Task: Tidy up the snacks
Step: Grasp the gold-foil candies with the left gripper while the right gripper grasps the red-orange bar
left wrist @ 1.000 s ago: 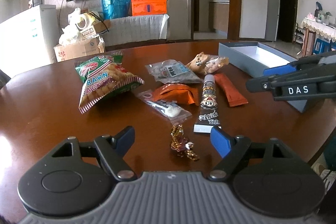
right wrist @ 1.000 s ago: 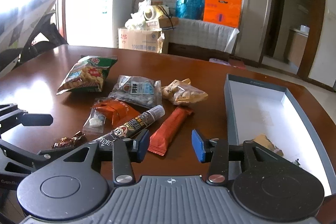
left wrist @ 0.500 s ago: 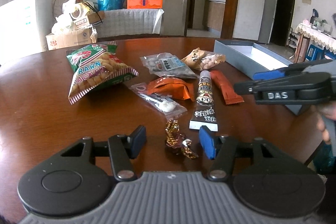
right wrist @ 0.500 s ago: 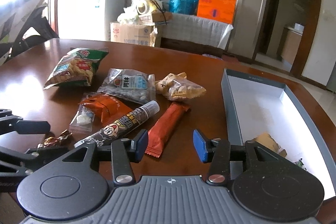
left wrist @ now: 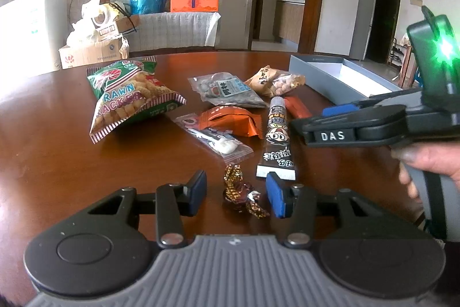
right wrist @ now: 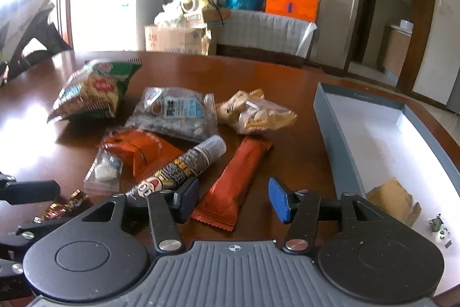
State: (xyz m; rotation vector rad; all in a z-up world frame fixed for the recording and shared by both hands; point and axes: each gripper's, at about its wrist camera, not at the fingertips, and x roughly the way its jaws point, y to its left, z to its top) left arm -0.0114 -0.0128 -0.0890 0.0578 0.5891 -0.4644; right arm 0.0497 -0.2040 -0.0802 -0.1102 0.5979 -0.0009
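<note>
Two claws work over the brown table: the left gripper has just been closing, its blue pads flanking the gold-and-brown wrapped candy without quite pressing it — unclenched, as far as the view shows. The right gripper has just been opening, jaws apart and holding nothing, with the red snack bar lying between and just ahead of its fingers. Right of that claw sits the grey box — well apart from the candy.
</note>
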